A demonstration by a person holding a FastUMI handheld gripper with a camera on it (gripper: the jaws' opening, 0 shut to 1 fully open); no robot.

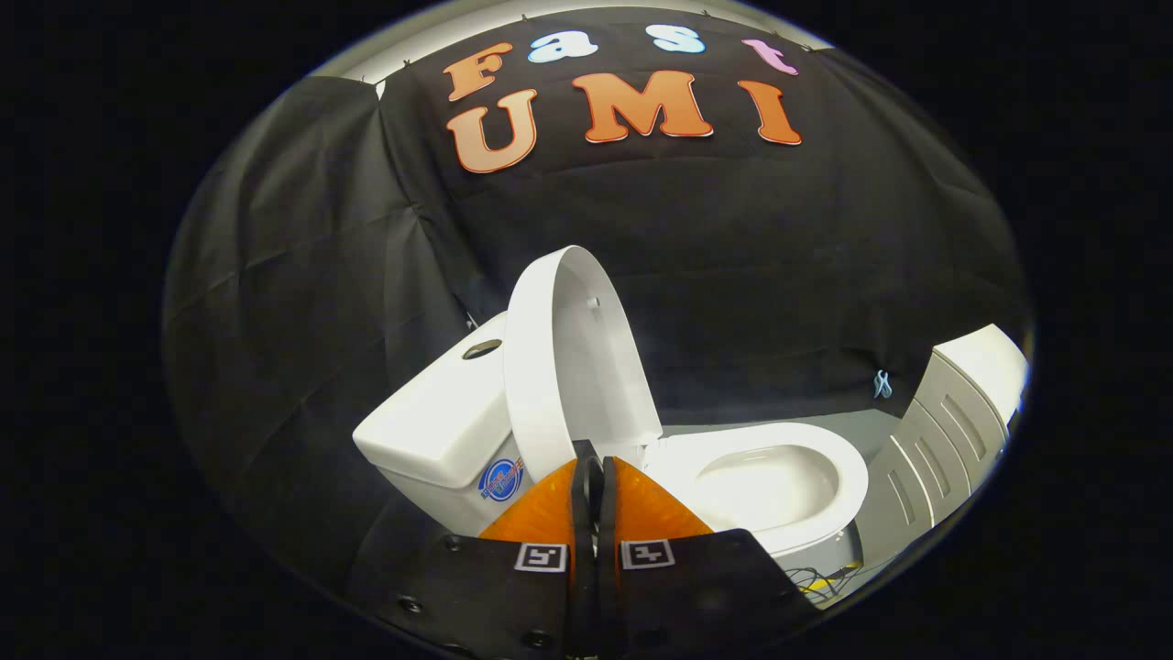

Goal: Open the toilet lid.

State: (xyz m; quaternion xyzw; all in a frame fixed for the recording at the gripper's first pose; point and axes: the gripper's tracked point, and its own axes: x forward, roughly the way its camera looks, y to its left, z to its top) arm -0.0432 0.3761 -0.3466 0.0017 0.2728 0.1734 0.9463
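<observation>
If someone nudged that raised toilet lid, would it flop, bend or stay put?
The lid looks like rigid, glossy plastic, so probably stiff and slippery. It stands upright against the tank, so a forward nudge would likely swing it down onto the bowl. The gripper is shut, holding nothing.

Your lid [573,362] is white and oval, already raised; it stands nearly upright on its hinge, leaning back toward the white tank [440,422], its glossy underside facing the open bowl [779,477]; the seat ring lies flat, down on the bowl; the lid's lower edge sits just beyond your fingertips.
</observation>
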